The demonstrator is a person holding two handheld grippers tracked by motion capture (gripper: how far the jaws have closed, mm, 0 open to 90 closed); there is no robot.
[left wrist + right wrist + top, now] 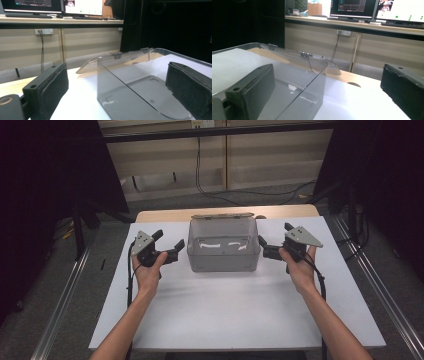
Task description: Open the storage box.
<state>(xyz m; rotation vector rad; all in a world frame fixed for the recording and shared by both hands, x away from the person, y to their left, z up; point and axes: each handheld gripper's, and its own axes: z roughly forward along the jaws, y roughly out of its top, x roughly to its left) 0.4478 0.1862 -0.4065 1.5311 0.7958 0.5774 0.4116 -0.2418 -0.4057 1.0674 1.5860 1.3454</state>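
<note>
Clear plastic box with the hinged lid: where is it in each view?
High view: clear plastic box at table centre, between both tongs.
Left gripper view: centre to right, its wall between the jaws.
Right gripper view: left to centre.
Shared landmark: hinged lid folded back behind.

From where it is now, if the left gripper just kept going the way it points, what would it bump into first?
Most likely the clear plastic box: the left gripper points at its left wall, open jaws apparently either side of that wall, though depth is unclear.
</note>
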